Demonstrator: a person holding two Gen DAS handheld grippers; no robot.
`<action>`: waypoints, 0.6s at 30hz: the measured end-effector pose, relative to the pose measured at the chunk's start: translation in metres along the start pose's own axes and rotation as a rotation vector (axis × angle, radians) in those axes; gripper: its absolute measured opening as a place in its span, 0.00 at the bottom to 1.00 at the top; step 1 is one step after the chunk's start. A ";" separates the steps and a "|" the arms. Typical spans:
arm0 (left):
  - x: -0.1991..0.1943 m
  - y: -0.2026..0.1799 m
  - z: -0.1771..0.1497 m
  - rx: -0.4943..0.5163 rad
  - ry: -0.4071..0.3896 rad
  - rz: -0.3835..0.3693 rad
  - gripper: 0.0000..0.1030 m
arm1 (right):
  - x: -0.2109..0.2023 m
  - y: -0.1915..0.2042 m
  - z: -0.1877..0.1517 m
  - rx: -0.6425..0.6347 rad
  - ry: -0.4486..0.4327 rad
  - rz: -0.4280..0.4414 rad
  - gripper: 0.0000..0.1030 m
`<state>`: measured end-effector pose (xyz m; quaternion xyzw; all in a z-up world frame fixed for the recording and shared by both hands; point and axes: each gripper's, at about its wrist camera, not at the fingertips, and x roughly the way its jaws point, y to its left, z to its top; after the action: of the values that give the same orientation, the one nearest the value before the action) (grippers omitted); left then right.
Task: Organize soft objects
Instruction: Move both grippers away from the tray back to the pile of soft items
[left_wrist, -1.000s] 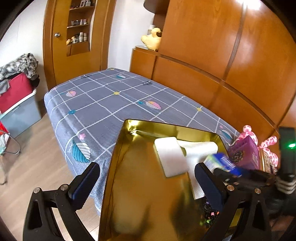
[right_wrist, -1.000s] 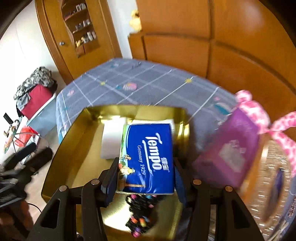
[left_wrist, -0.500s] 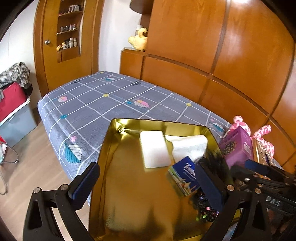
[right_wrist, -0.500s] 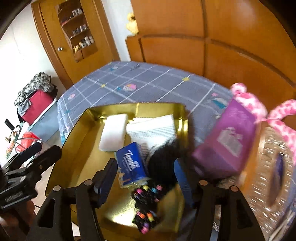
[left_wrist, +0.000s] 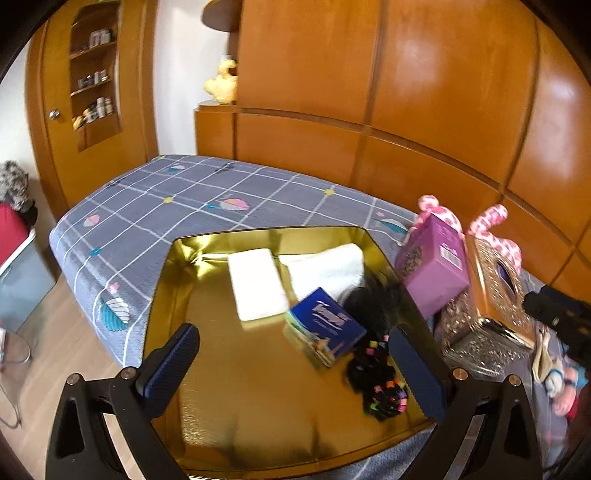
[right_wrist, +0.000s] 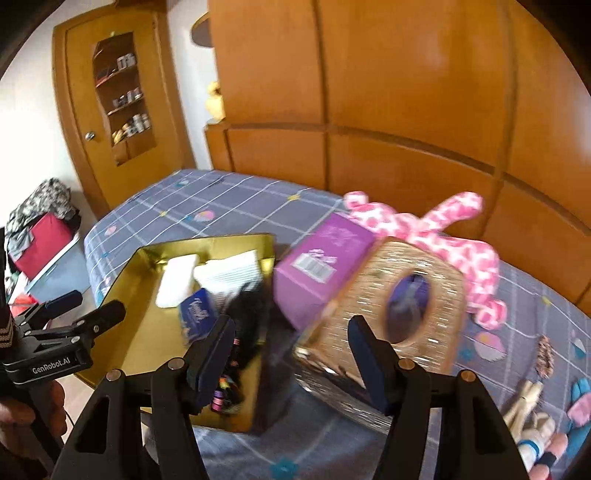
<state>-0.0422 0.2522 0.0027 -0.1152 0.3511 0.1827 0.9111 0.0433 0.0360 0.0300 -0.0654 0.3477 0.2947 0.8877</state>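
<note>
Tissues in a blue pack (left_wrist: 325, 326) lie tilted inside the gold tray (left_wrist: 229, 398) on the bed (left_wrist: 177, 206), beside a white pad (left_wrist: 256, 282), a folded white towel (left_wrist: 327, 271) and a black hairpiece with coloured beads (left_wrist: 376, 373). The right gripper (right_wrist: 291, 347) has just been opening; its jaws stand spread with nothing between them, above the tray's edge and a glittery tissue box (right_wrist: 399, 306). The left gripper (left_wrist: 293, 365) is spread wide over the tray, empty. A purple box (left_wrist: 436, 269) and a pink plush toy (right_wrist: 424, 229) sit nearby.
</note>
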 end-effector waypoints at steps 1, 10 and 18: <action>-0.001 -0.004 -0.001 0.014 -0.002 -0.002 1.00 | -0.005 -0.009 -0.003 0.013 -0.007 -0.017 0.63; -0.009 -0.035 -0.004 0.107 -0.013 -0.040 1.00 | -0.035 -0.088 -0.027 0.131 -0.016 -0.174 0.63; -0.020 -0.079 -0.002 0.215 -0.035 -0.109 1.00 | -0.061 -0.163 -0.051 0.261 -0.025 -0.309 0.63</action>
<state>-0.0246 0.1750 0.0216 -0.0324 0.3459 0.0960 0.9328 0.0713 -0.1429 0.0171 0.0016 0.3577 0.1083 0.9275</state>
